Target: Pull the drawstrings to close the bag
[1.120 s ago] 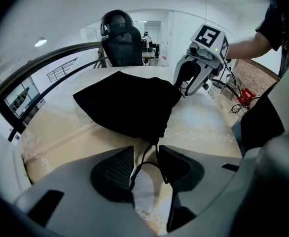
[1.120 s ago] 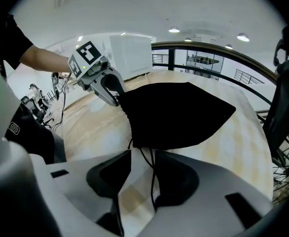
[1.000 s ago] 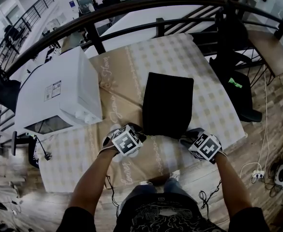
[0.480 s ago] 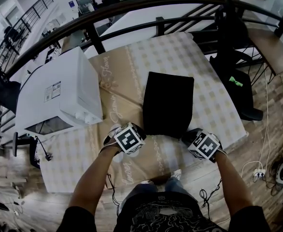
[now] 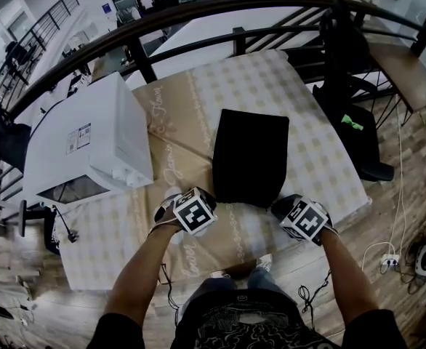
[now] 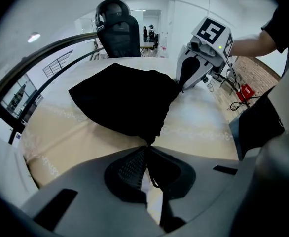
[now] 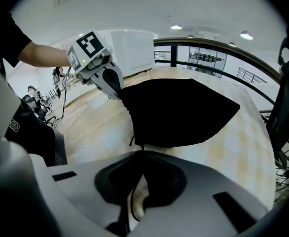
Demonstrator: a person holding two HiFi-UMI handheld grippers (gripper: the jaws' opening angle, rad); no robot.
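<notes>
— What stands round the table point(image 5: 322, 158)?
— On its left part I see a white box point(image 5: 89, 144); behind its far edge, a dark curved railing point(image 5: 198, 13); to its right, a black chair point(image 5: 369, 158) bearing a green thing point(image 5: 352, 123), and a cable point(image 5: 400, 195) on the floor point(image 5: 424, 158).

Left gripper point(image 5: 209, 195), left forearm point(image 5: 144, 267) straight behind: jaws pinched on drawstring point(image 6: 152, 177). Right gripper point(image 5: 280, 206), right forearm point(image 5: 344, 275) straight behind: jaws pinched on other drawstring point(image 7: 134, 186).

One black bag point(image 5: 249, 155). One worktop point(image 5: 271, 86). Two drawstrings: the left drawstring point(image 6: 152, 179) and the right drawstring point(image 7: 131, 198). Two hand-held grippers: the left hand-held gripper point(image 6: 147, 149) and the right hand-held gripper point(image 7: 142, 154). One white box point(image 5: 89, 140). One black chair point(image 6: 117, 26).
</notes>
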